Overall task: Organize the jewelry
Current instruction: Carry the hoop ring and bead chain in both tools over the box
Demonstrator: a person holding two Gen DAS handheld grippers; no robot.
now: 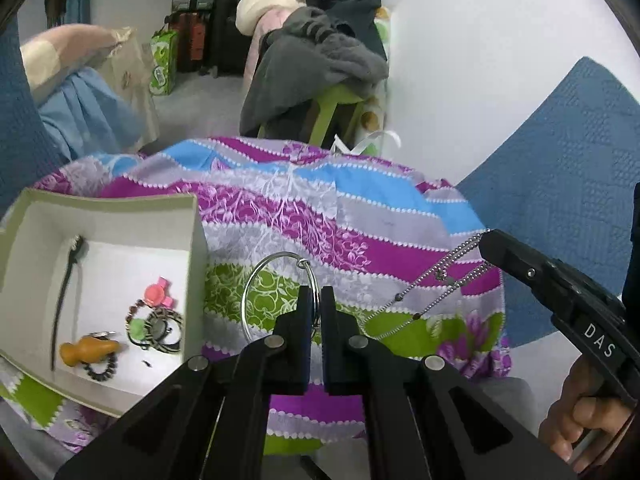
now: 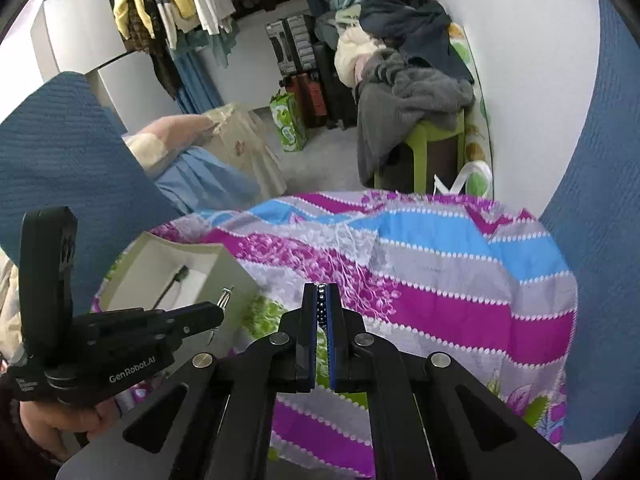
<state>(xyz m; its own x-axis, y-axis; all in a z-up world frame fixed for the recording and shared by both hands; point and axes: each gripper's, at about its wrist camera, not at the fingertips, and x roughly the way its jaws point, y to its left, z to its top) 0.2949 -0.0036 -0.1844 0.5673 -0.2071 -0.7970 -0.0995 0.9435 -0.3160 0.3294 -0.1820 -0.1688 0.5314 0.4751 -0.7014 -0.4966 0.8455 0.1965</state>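
Several trinkets (image 1: 132, 332) fill the box (image 1: 100, 208) beside striped cloth (image 1: 360, 240).

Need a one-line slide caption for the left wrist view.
Left gripper pinches a silver ring while the right gripper holds the attached bead chain, beside the open jewelry box.

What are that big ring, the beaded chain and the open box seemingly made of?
The ring looks like thin polished metal wire: silvery and glinting. The chain seems to be metal ball chain, with tiny shiny beads and a few darker ones. The box looks like matte cardboard, with thick greenish-grey walls and a plain white floor. None is certain from looks alone.
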